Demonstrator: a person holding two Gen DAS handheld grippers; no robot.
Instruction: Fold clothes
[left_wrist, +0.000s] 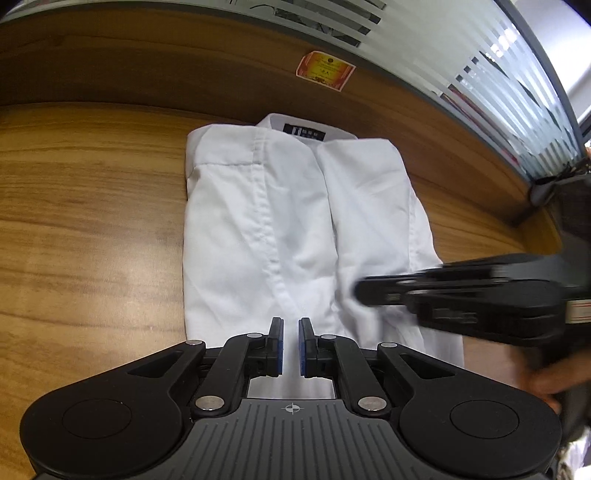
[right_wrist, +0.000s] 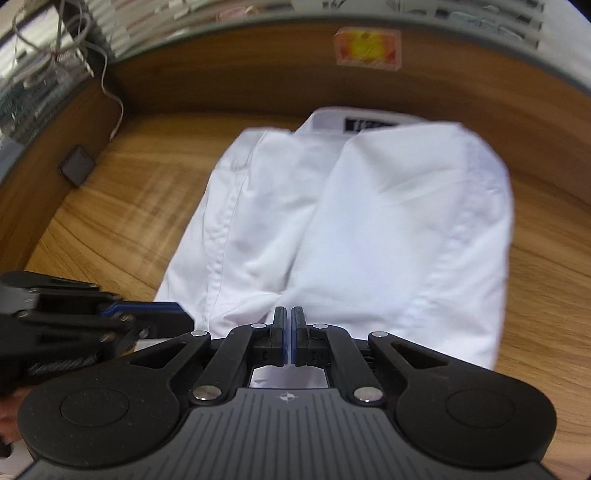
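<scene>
A white shirt (left_wrist: 280, 221) lies on the wooden table with both sides folded in lengthwise, collar and dark label at the far end; it also shows in the right wrist view (right_wrist: 369, 229). My left gripper (left_wrist: 290, 323) hovers over the shirt's near hem, jaws a small gap apart with nothing between them. My right gripper (right_wrist: 288, 312) is over the near hem too, jaws almost together with a thin slit; no cloth shows between them. The right gripper also appears blurred in the left wrist view (left_wrist: 369, 291), the left gripper in the right wrist view (right_wrist: 177, 314).
The wooden table (left_wrist: 81, 221) has a raised wooden back wall with an orange-red sticker (left_wrist: 325, 70). A small dark square (right_wrist: 77, 165) sits on the left side wall, with white cables (right_wrist: 107, 85) above. Frosted glass stands behind.
</scene>
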